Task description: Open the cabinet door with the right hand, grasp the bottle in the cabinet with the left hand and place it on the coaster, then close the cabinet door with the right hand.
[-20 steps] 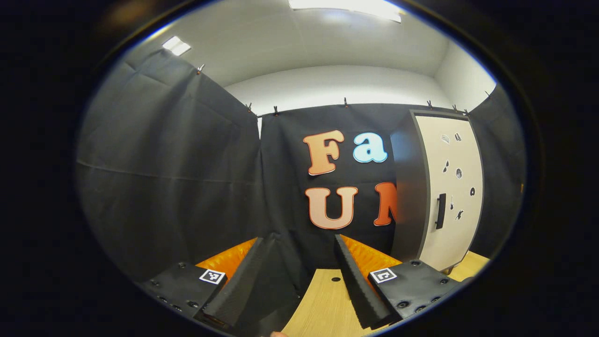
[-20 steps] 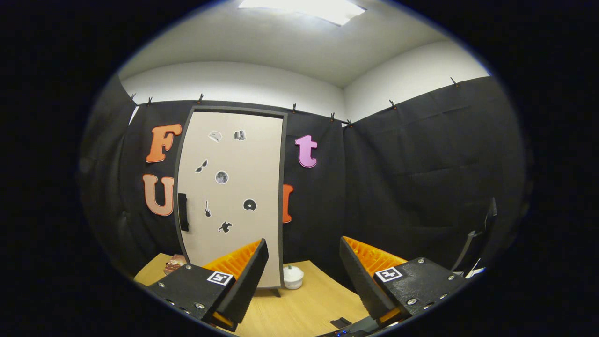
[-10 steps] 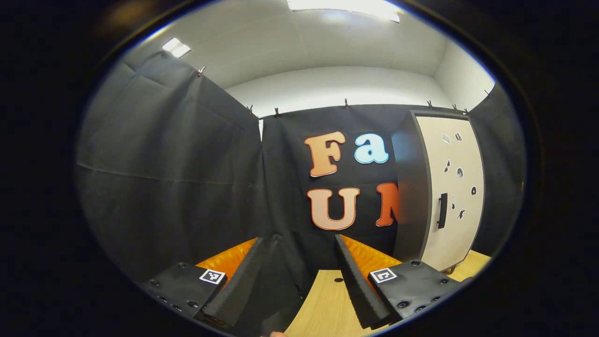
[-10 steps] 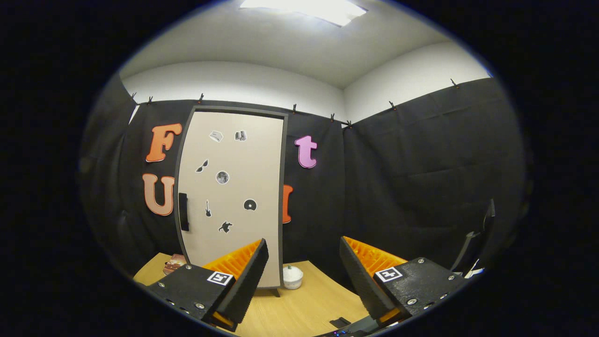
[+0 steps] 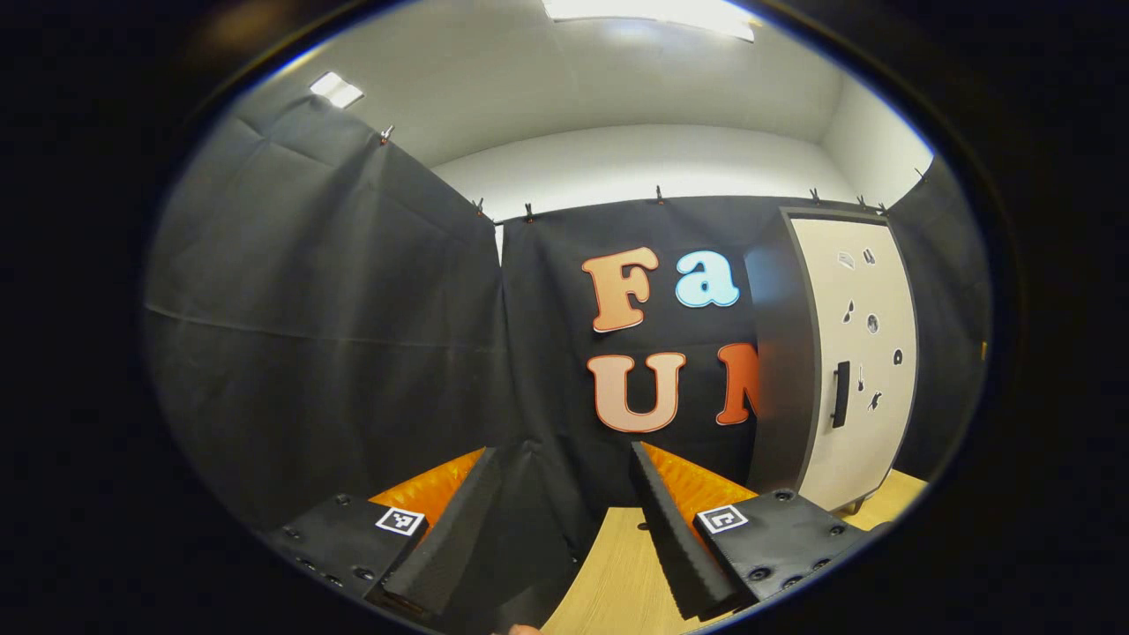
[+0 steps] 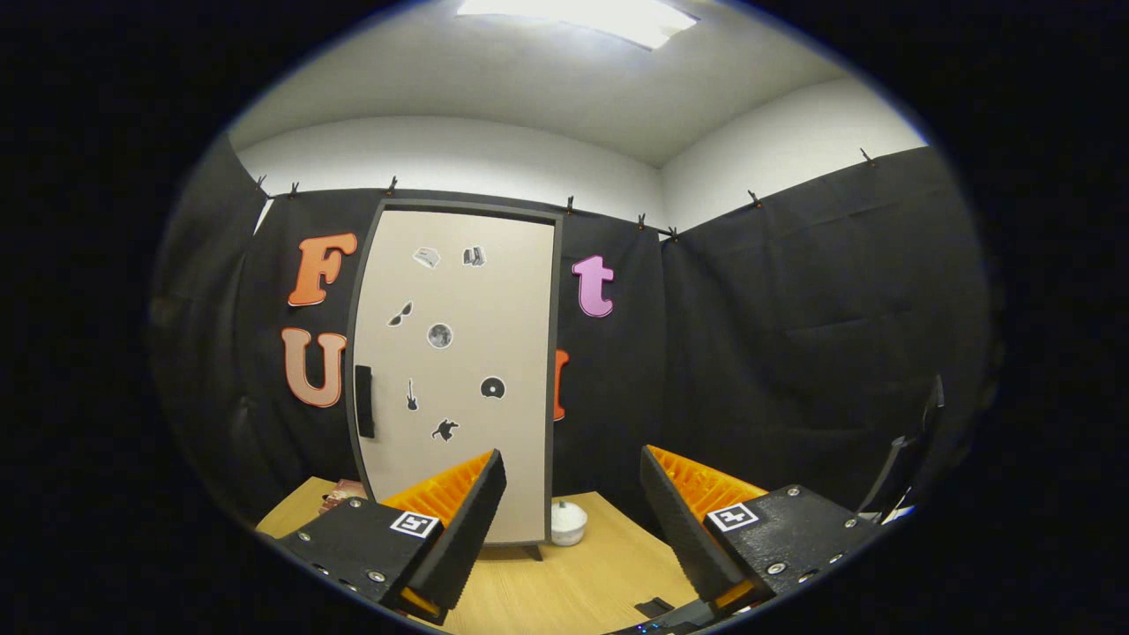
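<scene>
Left gripper view, left to right: the black cloth wall takes the left and centre of the frame; at bottom centre the left tool (image 5: 564,511) has its fingers spread, nothing between them, above the light wooden bench (image 5: 617,582) at the lower edge. The cabinet (image 5: 833,362) stands at right of frame on the bench, dark side panel turned toward the camera, pale door (image 5: 869,370) closed, dark vertical handle (image 5: 841,393) at mid height near the door's left edge. Right gripper view, left to right: a small reddish-brown item (image 6: 340,496) lies on the bench at lower left, just beside the cabinet foot; too small to identify. The cabinet door (image 6: 459,370) fills centre-left, closed, handle (image 6: 363,401) on its left edge, small dark stickers on the panel. A small white round object (image 6: 567,522) sits on the bench just right of the cabinet base. Right tool (image 6: 571,511) at bottom centre, fingers spread, empty, well short of the door. The bottle is shut away behind the door.
</scene>
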